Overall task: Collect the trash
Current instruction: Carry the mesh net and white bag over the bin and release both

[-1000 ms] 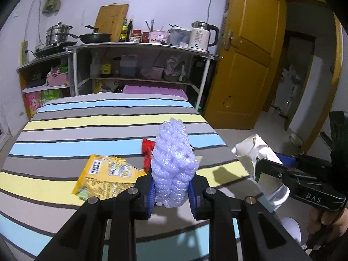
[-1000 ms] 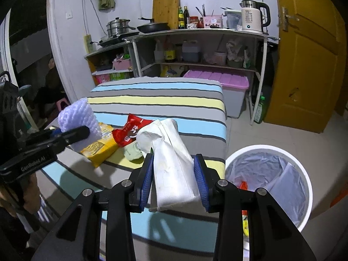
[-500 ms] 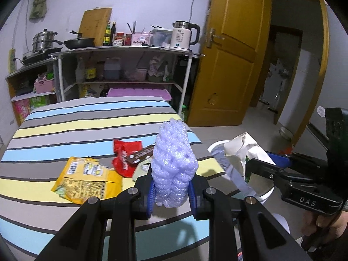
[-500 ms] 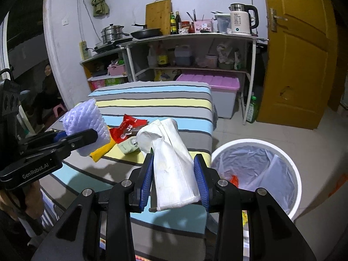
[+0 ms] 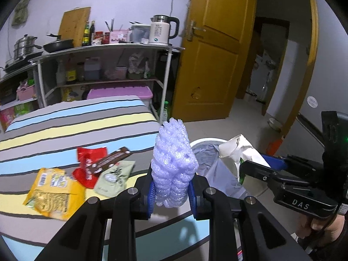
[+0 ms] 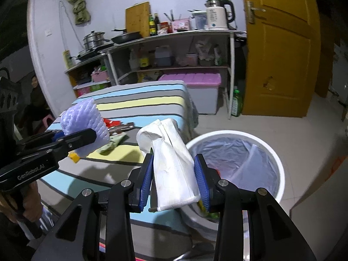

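- The left claw clenched a purple foam fruit net above the striped tabletop's near right edge.
- The right claw gripped a white paper bag just left of the lined trash bin.

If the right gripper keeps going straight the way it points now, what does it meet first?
Probably the white bin: the right gripper, shut on the white paper bag, points down just past the striped table's edge. Depth is unclear.
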Demonstrator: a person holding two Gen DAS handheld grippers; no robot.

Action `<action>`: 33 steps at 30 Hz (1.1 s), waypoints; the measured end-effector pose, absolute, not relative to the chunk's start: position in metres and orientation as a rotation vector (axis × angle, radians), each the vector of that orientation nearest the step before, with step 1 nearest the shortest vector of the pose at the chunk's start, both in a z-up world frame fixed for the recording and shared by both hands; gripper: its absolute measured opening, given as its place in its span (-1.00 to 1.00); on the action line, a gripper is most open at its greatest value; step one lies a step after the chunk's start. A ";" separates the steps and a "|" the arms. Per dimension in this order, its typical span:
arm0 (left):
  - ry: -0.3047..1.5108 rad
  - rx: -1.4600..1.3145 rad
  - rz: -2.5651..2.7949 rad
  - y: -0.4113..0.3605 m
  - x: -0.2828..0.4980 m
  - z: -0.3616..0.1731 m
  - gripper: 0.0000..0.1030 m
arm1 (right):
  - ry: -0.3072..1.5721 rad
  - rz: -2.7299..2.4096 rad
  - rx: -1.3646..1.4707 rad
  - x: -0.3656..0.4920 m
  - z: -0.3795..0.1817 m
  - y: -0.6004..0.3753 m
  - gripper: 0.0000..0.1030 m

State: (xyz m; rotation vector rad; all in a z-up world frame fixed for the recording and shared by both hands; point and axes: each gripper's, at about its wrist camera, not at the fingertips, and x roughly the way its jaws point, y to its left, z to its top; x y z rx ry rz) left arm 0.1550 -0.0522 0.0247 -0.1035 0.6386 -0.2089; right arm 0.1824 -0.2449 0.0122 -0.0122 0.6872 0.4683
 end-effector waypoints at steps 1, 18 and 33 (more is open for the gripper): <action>0.642 -0.101 -0.218 -0.057 0.158 0.024 -0.51 | 0.690 0.460 -0.006 0.184 0.011 -0.249 -0.24; 0.686 -0.051 -0.334 -0.125 0.200 0.004 -0.48 | 0.727 0.342 0.051 0.209 -0.007 -0.303 -0.16; 0.757 -0.065 -0.371 -0.143 0.235 -0.027 -0.14 | 0.783 0.283 0.068 0.235 -0.036 -0.322 0.07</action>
